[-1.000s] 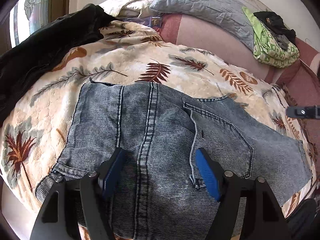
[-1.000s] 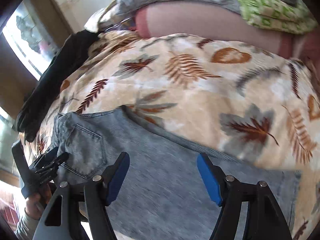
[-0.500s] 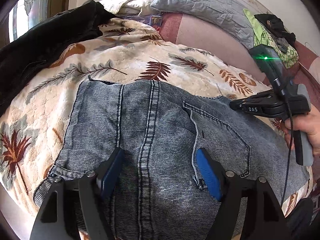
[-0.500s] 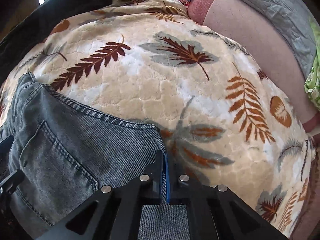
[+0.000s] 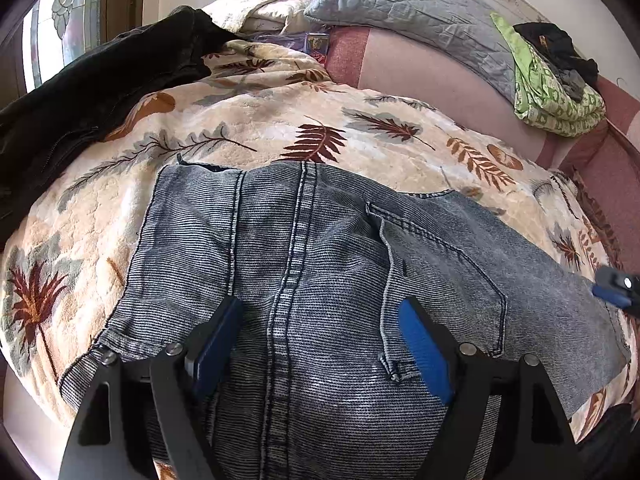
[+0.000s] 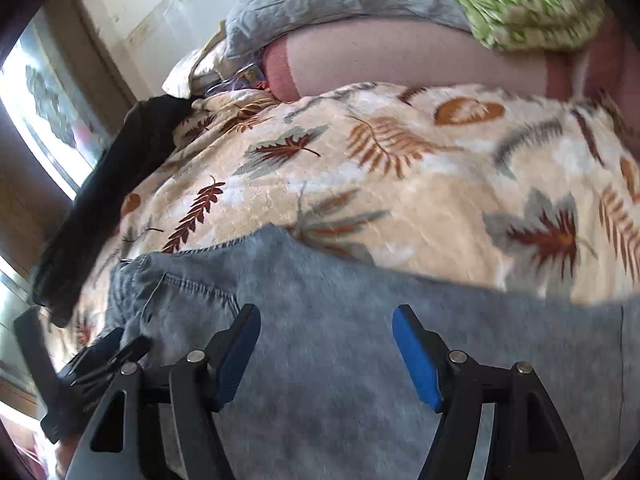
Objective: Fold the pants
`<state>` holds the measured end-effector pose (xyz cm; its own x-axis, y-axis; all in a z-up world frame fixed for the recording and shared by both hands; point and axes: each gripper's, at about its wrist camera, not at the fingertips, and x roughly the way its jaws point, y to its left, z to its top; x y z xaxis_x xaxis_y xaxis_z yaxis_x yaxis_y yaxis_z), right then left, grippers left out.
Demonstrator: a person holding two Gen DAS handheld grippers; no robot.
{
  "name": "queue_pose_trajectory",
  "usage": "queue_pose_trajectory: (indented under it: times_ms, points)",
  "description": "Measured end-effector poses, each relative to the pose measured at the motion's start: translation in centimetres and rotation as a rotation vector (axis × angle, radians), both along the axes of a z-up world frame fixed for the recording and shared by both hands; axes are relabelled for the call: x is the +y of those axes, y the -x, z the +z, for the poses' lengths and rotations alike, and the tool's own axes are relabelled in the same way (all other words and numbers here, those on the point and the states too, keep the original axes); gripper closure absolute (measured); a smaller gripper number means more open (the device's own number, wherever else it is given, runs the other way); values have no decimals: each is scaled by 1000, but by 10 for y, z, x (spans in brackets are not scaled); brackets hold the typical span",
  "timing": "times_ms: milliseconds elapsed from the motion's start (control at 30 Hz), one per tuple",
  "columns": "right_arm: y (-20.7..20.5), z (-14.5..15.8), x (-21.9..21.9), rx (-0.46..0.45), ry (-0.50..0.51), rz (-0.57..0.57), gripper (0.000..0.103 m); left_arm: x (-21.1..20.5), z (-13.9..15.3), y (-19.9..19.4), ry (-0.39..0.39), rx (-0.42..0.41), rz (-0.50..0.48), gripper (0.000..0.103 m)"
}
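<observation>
Setting: bedroom, with a leaf-print blanket (image 5: 280,120) spread over the bed as the folding surface.
Left gripper (image 5: 320,344): jaws opening, wide apart over the centre seam at the waist end of the jeans; denim lies under the gap and the pads do not press it.
Right gripper (image 6: 326,350): jaws opening, poised over the plain leg denim, nothing pinched (this view is blurred).
Jeans (image 5: 340,264): spread flat on the near part of the blanket, back pocket up, looking already doubled into a compact slab.
Progress: by the look of it at least one fold is done; a further fold or a final smoothing seems left, though the layers cannot be counted.
Obstacles: none on the denim itself.
Nearby: dark garment (image 5: 100,80) at the left edge of the blanket, well apart from the jeans.
Farther back: grey pillow (image 5: 420,12), green cloth (image 5: 556,100) and pink sheet (image 5: 432,84), all clear of the work.
</observation>
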<state>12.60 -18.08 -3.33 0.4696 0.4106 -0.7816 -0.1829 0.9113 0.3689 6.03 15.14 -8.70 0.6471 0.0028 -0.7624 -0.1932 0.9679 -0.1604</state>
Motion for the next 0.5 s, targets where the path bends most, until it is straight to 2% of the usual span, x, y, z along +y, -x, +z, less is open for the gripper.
queue_pose_trajectory:
  times_ms: [133, 200, 233, 267, 300, 400, 467, 500]
  points:
    - [43, -25, -90, 45, -111, -193, 30, -3, -1, 0, -24, -2, 13, 22]
    - [46, -60, -128, 155, -160, -279, 26, -6, -2, -1, -42, -2, 17, 21]
    - [48, -66, -143, 157, -259, -280, 29, -7, -1, -1, -53, -2, 20, 21]
    - [51, -62, -152, 144, -323, -281, 29, -8, -1, -1, -58, -4, 21, 21]
    - [53, -54, -156, 141, -339, -273, 29, -8, 1, 0, -57, -10, 23, 21]
    - [74, -23, -169, -15, -366, -271, 29, -9, 12, 8, -78, -38, 44, 21]
    - [86, -26, -186, -43, -410, -312, 24, -13, 23, 17, -112, -60, 65, 21]
    - [87, -36, -194, -13, -403, -353, 18, -15, 28, 21, -112, -73, 71, 21]
